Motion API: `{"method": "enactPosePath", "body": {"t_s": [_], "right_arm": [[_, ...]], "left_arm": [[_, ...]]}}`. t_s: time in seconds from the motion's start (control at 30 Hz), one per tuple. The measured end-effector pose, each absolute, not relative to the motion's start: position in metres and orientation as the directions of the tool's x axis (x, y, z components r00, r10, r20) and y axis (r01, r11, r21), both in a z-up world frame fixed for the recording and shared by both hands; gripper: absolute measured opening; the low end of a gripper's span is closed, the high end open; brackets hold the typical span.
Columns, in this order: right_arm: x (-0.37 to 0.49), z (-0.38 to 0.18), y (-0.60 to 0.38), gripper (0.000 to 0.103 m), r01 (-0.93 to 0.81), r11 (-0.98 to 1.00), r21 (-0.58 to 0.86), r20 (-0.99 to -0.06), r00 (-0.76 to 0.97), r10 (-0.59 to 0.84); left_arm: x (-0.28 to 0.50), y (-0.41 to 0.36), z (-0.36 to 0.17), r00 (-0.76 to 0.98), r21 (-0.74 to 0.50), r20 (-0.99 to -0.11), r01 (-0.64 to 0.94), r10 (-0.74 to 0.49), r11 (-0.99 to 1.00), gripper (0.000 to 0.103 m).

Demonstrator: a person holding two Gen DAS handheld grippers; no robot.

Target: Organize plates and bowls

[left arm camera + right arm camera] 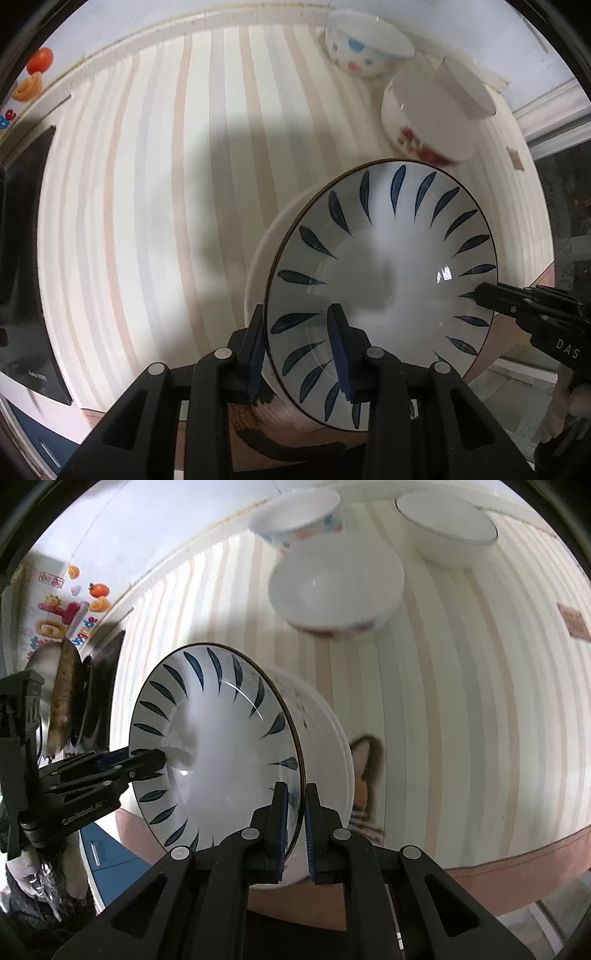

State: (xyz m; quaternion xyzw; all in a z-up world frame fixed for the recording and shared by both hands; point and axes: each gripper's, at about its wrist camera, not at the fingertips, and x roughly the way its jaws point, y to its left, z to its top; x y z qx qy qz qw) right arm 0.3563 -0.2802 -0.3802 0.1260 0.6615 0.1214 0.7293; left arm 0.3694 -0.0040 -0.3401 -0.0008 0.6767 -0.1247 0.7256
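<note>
Left wrist view is showing the left gripper [299, 350] pinching the near rim of the leaf-pattern bowl [384, 280], one pad outside and one inside, jaws only a little apart because the wall is thin there. Over on the far right edge of that bowl the right gripper [484, 295] is clamping the opposite rim, and from the right wrist view its jaws are squeezed nearly together on the rim with the glazed wall between them. So the bowl is hanging between both grippers above the striped table [147, 221], looking tilted, and seemingly not touching the cloth. It's glazed ceramic I reckon, so stiff, fairly heavy, slick under rubber pads, and it'd chip or shatter if it slips. Rim on two opposite sides seems like the sensible place to grab something this wide. Further right and back, the dotted bowl [364, 44] and the red-flower bowl [428, 122] are sitting near the table's far edge, close together, with another white bowl [447, 520] just beside them.
</note>
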Motion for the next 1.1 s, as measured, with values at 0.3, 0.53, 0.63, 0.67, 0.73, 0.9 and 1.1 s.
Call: {"method": "enactPosePath", "body": {"t_s": [0.3,0.53,0.63,0.67,0.73,0.9,1.1], "right_arm": [[0.35,-0.406,-0.28,0.01,0.005,0.937,0.35,-0.934,0.076,0.348],[0.355,-0.411,-0.284,0.01,-0.002,0.938,0.347,-0.935,0.073,0.347],[0.357,-0.413,-0.281,0.01,-0.006,0.939,0.343,-0.937,0.069,0.342],[0.358,-0.414,-0.282,0.01,-0.001,0.937,0.35,-0.935,0.071,0.349],[0.36,-0.414,-0.285,0.01,0.0,0.933,0.361,-0.931,0.068,0.36],[0.359,-0.414,-0.29,0.013,0.006,0.925,0.38,-0.923,0.071,0.379],[0.361,-0.409,-0.291,0.017,0.0,0.932,0.361,-0.93,0.065,0.361]], "left_arm": [[0.366,-0.017,-0.35,0.051,-0.106,-0.992,0.18,-0.117,0.978,0.03],[0.364,-0.037,-0.354,0.061,-0.081,-0.994,0.162,-0.092,0.983,0.03],[0.358,-0.035,-0.356,0.063,-0.077,-0.994,0.156,-0.088,0.985,0.03],[0.357,-0.036,-0.356,0.064,-0.077,-0.994,0.145,-0.087,0.986,0.03],[0.358,-0.037,-0.358,0.064,-0.08,-0.994,0.132,-0.089,0.988,0.03],[0.355,-0.038,-0.359,0.07,-0.079,-0.994,0.085,-0.085,0.993,0.03],[0.348,-0.036,-0.357,0.071,-0.09,-0.993,0.012,-0.091,0.996,0.03]]}}
